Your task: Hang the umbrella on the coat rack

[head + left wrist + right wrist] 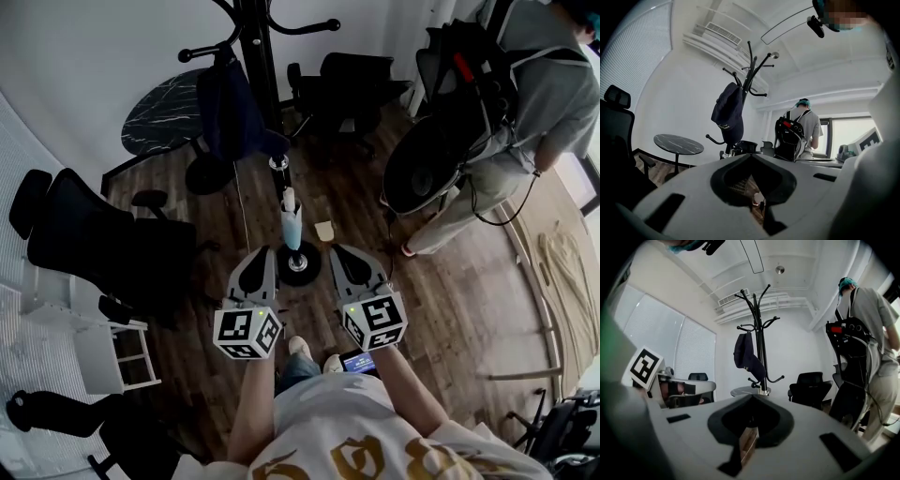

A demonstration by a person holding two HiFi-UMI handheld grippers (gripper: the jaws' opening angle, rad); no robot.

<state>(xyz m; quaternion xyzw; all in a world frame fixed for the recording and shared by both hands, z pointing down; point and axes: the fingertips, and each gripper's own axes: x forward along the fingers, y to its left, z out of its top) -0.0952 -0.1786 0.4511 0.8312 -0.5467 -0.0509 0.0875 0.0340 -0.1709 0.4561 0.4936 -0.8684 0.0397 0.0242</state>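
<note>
The black coat rack (258,56) stands straight ahead, its round base (300,266) on the wood floor. A light-blue folded umbrella (292,223) hangs upright against the lower pole; its attachment is too small to make out. A navy cap (230,112) hangs on an upper hook, and shows again as the navy cap (729,110) and the navy cap (747,355). My left gripper (262,253) and right gripper (343,251) are side by side just short of the base. Both are shut and hold nothing. Left gripper (752,157) and right gripper (751,399) point at the rack.
A round marble table (164,112) stands left of the rack. Black office chairs sit at the left (103,244) and behind the rack (347,84). A person with a black backpack (469,103) stands at the right. A white shelf unit (103,361) is at lower left.
</note>
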